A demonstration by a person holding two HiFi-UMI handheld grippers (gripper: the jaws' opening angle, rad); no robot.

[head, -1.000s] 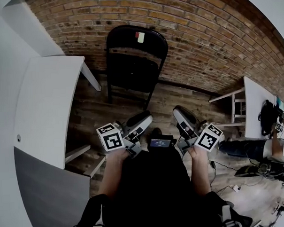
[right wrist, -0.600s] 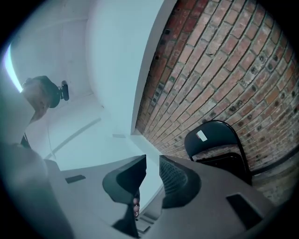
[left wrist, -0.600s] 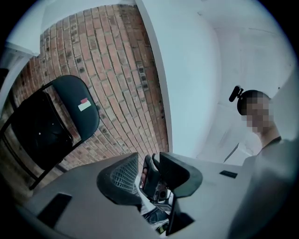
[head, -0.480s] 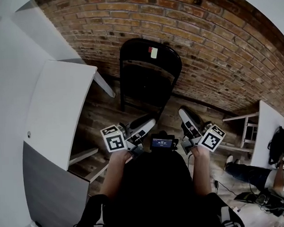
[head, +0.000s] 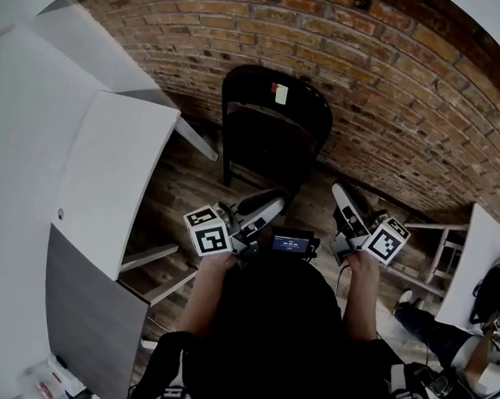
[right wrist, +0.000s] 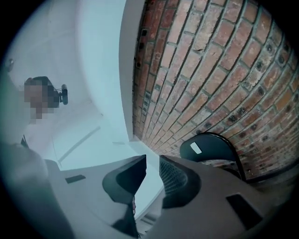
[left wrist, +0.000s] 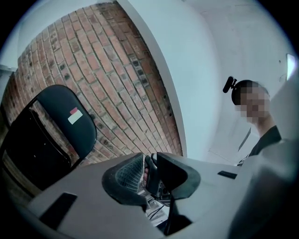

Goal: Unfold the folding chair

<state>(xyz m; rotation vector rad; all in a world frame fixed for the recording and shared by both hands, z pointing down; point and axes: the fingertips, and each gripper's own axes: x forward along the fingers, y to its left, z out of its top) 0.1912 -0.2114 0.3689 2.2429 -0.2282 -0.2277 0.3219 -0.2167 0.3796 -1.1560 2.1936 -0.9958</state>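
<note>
Chair: the folding chair [head: 276, 123] stands folded against the brick wall [head: 394, 89], just past the white worktop [head: 108, 176].
Change: the chair sits nearer in the head view than a second ago; we have closed in on it.
Left gripper [head: 273, 204]: the fingers are closing on nothing, short of the chair.
Right gripper [head: 342, 195]: the fingers are slightly parted, released and empty.
Meaning: we judge the approach nearly done and the unfolding not yet begun; a grip on the seat or back comes next.
</note>
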